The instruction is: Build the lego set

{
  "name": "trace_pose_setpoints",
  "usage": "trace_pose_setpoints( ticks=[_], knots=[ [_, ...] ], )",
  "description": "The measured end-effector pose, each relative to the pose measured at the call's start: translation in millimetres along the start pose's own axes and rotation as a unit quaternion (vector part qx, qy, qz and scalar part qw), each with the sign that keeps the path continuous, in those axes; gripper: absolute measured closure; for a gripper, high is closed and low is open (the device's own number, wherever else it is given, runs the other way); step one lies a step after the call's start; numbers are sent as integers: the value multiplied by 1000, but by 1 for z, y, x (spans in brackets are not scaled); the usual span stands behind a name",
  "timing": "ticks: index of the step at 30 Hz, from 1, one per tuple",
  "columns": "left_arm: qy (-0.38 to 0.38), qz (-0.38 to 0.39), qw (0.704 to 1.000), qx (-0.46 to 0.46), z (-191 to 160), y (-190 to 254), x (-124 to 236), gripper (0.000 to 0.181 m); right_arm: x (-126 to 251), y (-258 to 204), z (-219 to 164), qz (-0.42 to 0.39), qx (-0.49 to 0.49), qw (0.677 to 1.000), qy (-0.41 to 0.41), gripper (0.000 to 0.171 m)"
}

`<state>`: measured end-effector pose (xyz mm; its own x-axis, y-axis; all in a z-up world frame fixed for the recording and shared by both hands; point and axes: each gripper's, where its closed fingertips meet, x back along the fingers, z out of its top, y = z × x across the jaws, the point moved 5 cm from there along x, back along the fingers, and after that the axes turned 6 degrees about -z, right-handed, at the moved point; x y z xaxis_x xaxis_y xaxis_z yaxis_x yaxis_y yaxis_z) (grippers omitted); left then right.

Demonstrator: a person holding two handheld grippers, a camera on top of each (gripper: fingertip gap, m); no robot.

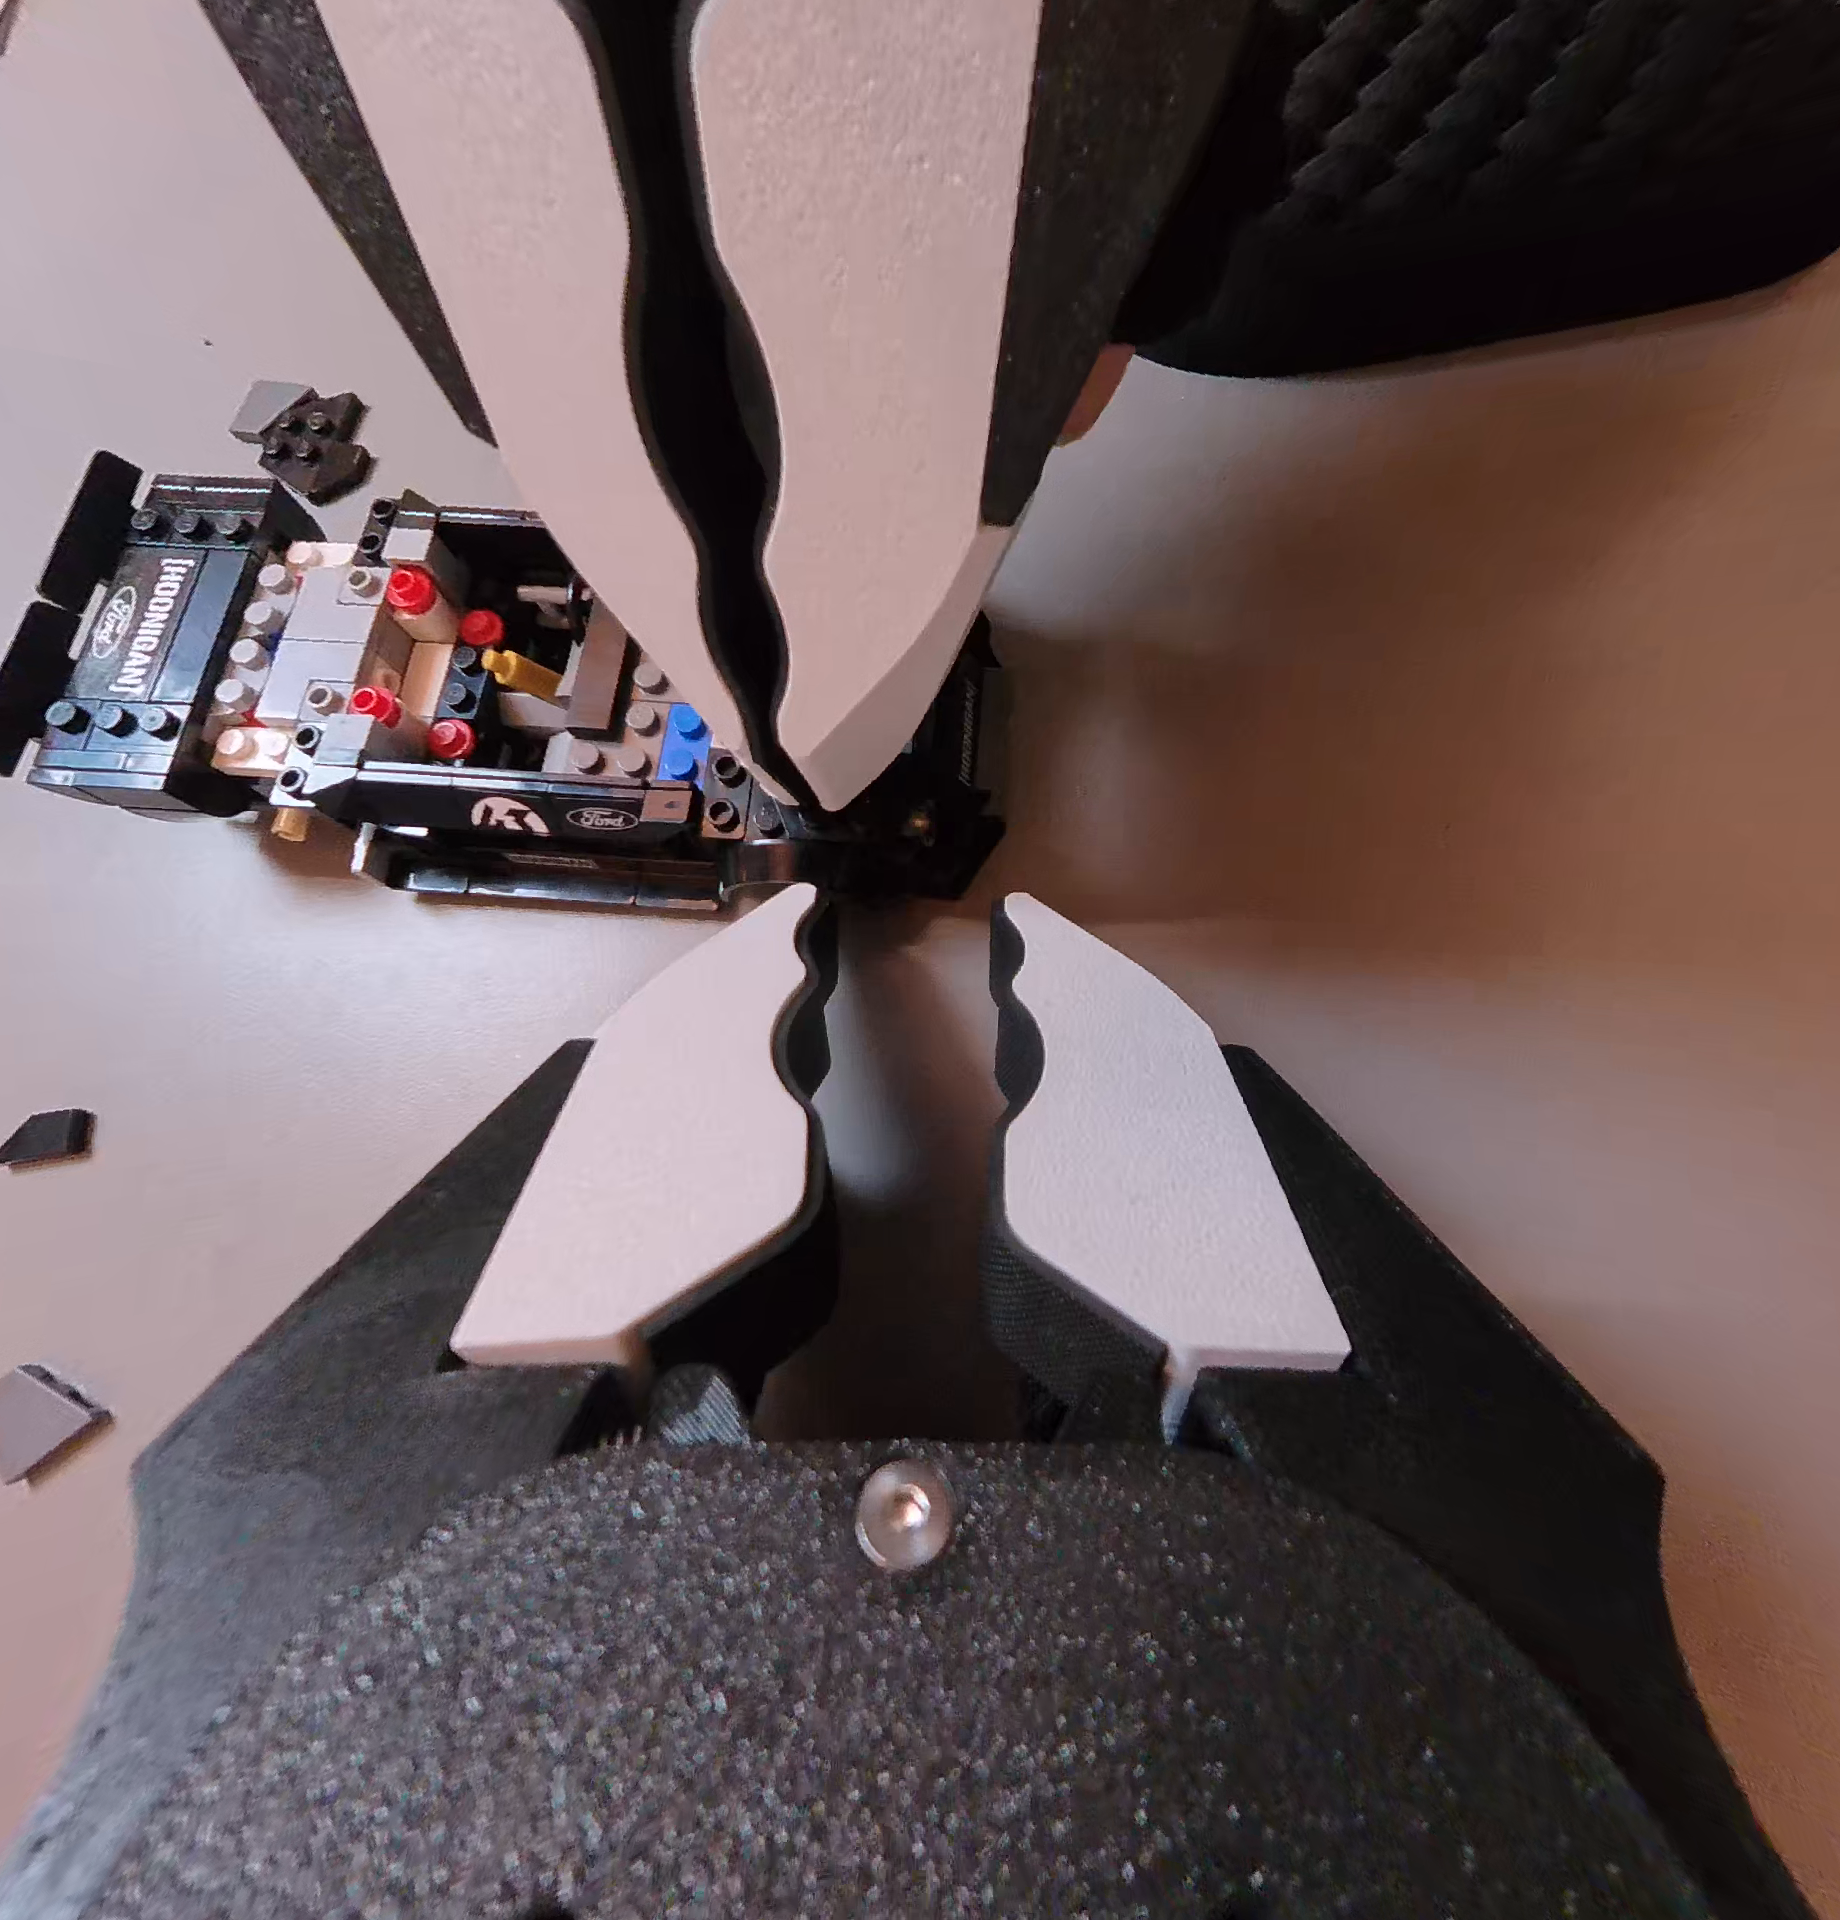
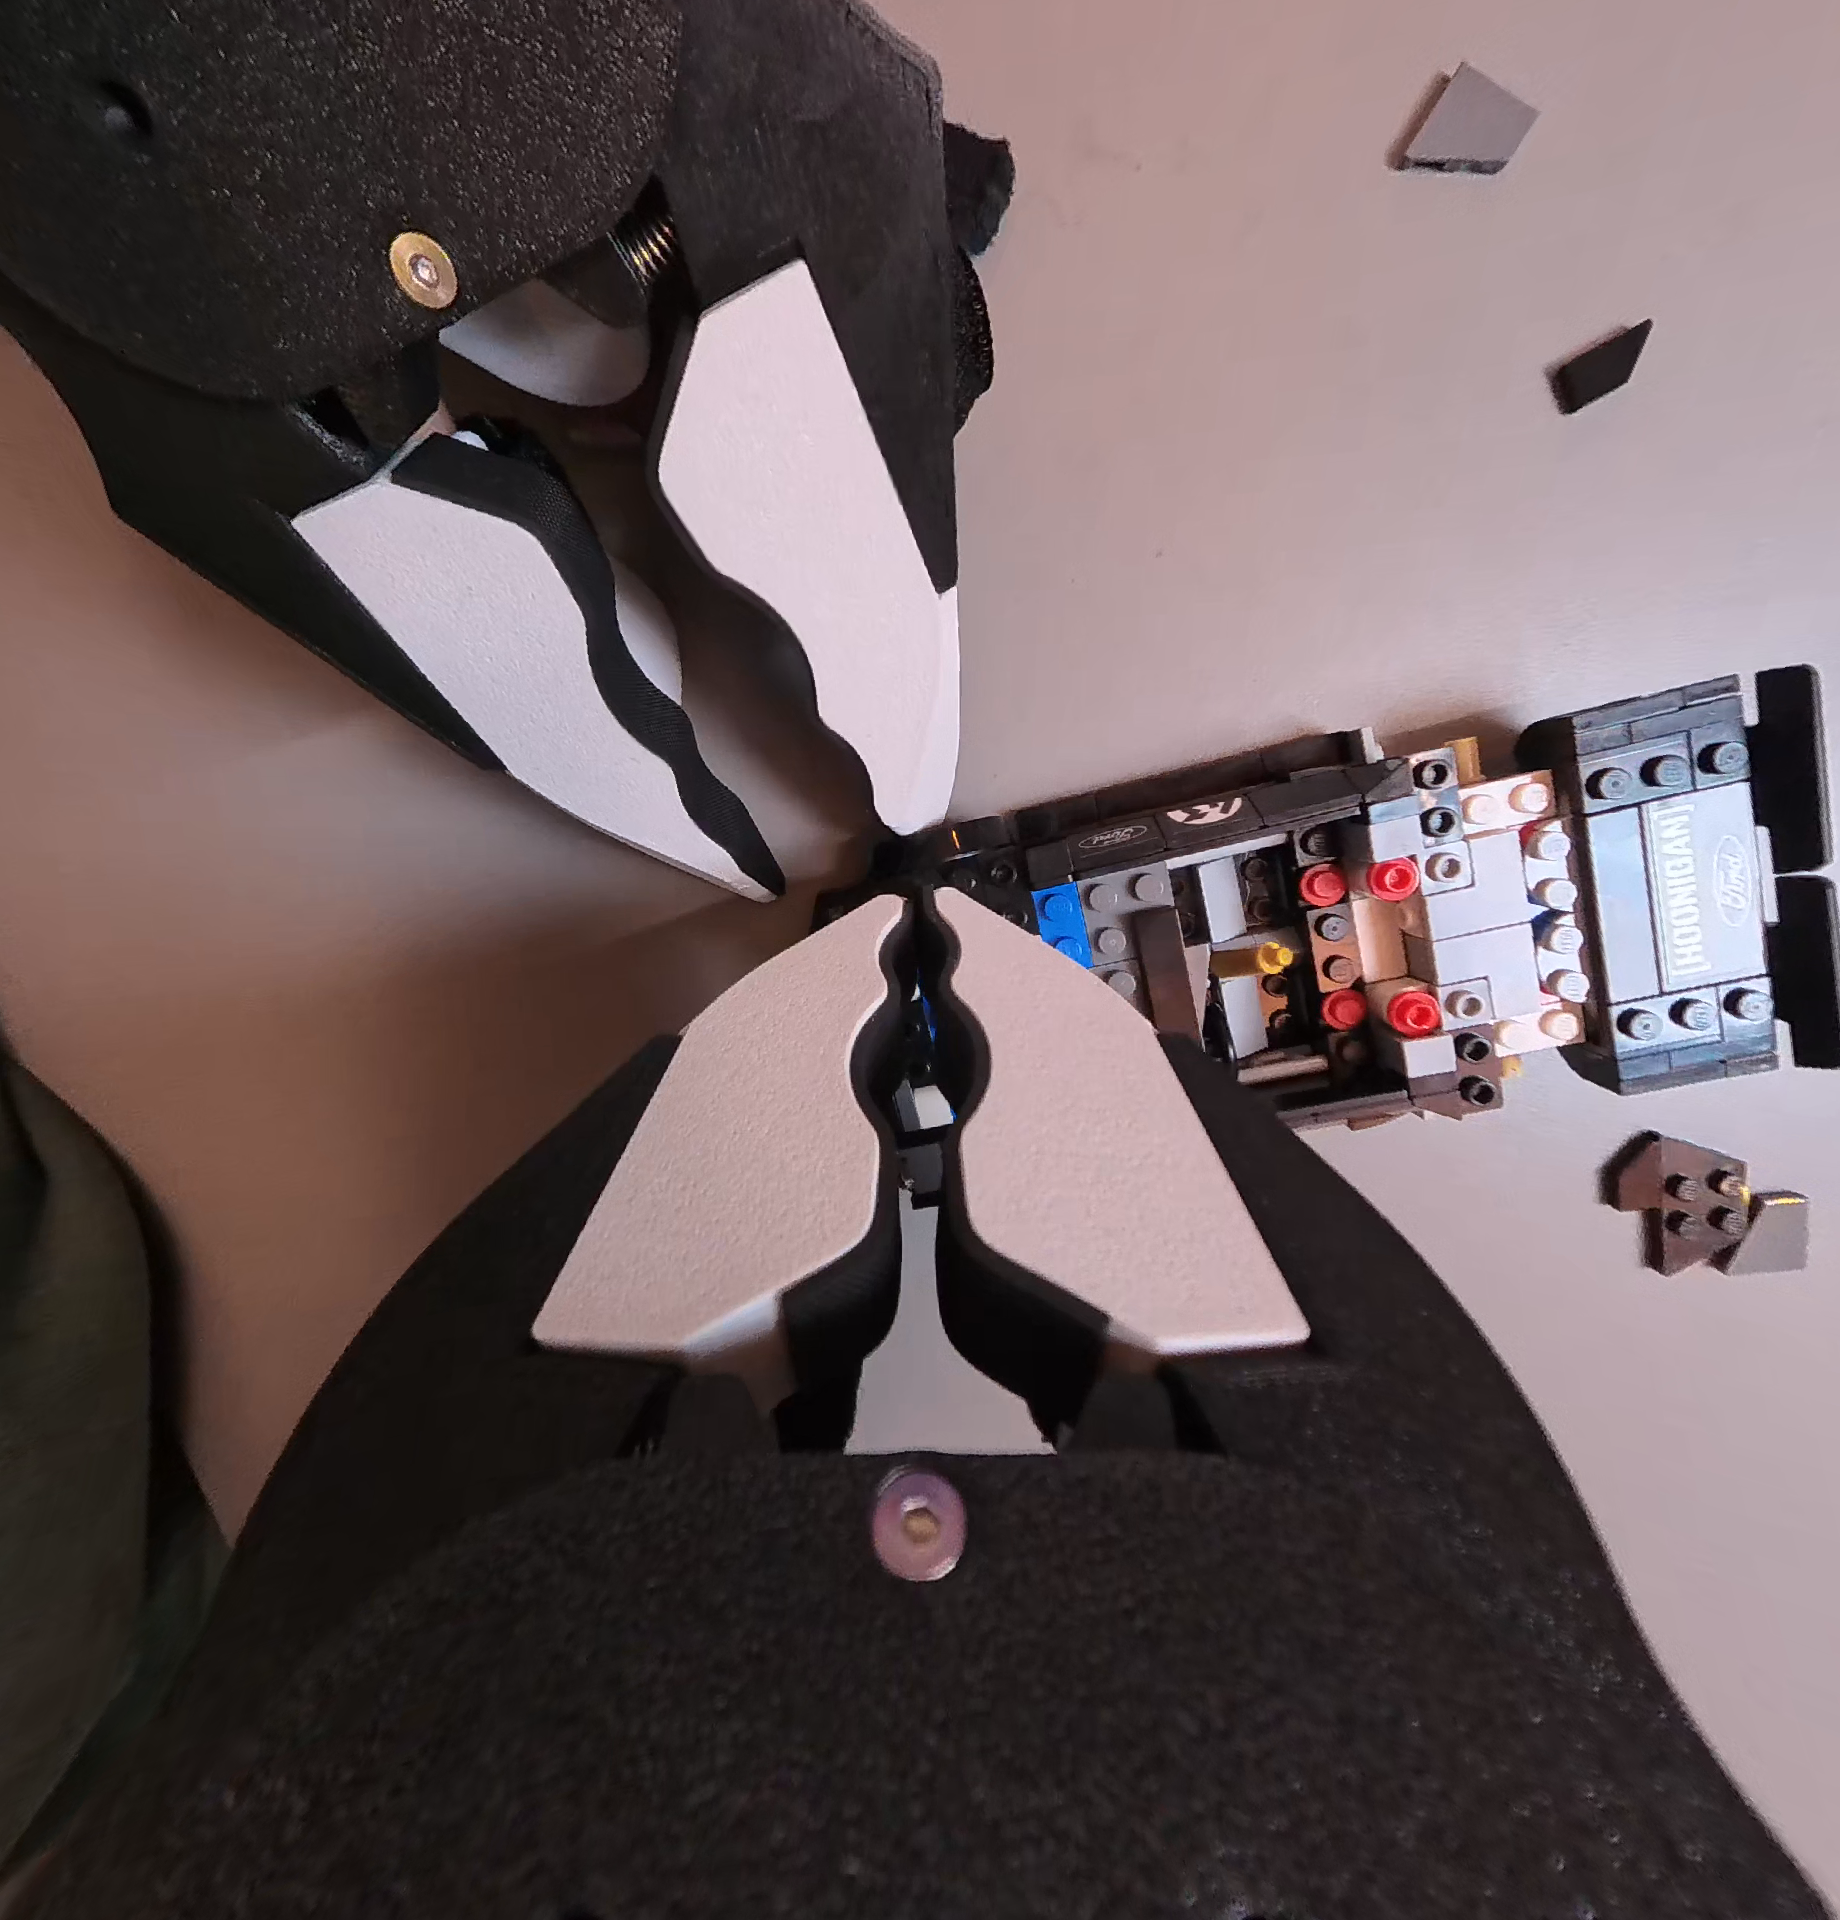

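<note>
Now | car (image 1: 376,675): half-built black lego body, grey, red, blue studs inside, flat on bench (image 1: 1415,727) | left fingers (image 1: 900,904): apart at car's front end | right fingers (image 2: 921,904): pinched shut on car's front | loose bricks (image 2: 1705,1216) nearby

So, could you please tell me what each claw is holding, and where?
Left claw open, holding nothing; right claw closed at the lego car's front end, grip unclear.

Left gripper (image 1: 900,899) jaws parted, right gripper (image 2: 921,904) jaws closed
</note>
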<state>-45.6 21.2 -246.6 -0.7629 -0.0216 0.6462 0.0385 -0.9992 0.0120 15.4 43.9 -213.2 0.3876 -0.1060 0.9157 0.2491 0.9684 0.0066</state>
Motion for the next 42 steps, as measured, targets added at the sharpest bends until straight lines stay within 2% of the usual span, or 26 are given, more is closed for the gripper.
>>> trace_pose_setpoints(
  ticks=[4,7,8,10,15,17,24,29,33,38,42],
  knots=[
    [5,1,1000,2,0,0,2,152,3,1,-2,14,-30,999,37,171],
    [8,2,1000,5,0,0,2,151,22,7,2,32,-73,990,118,171],
    [9,2,1000,7,0,-1,3,150,28,11,0,21,-81,988,131,155],
    [12,1,1000,12,0,-2,3,149,34,17,-12,4,-85,987,137,144],
    [15,0,1000,9,3,1,3,147,24,15,-50,-22,-110,985,135,123],
    [12,0,1000,6,3,2,1,147,18,12,-60,-29,-124,981,145,120],
    [10,8,1000,5,3,4,3,144,9,8,-66,-24,-134,976,170,122],
    [-12,30,999,28,-9,-8,22,141,7,-9,-57,6,-99,977,188,130],
    [28,54,995,81,-16,-20,40,139,5,-18,-49,26,-51,978,203,131],
    [47,72,989,118,-21,-25,40,136,9,-19,-41,64,-55,968,236,131],
    [62,73,985,140,-20,-29,40,138,13,-16,-41,55,-69,963,255,131]
  ],
)
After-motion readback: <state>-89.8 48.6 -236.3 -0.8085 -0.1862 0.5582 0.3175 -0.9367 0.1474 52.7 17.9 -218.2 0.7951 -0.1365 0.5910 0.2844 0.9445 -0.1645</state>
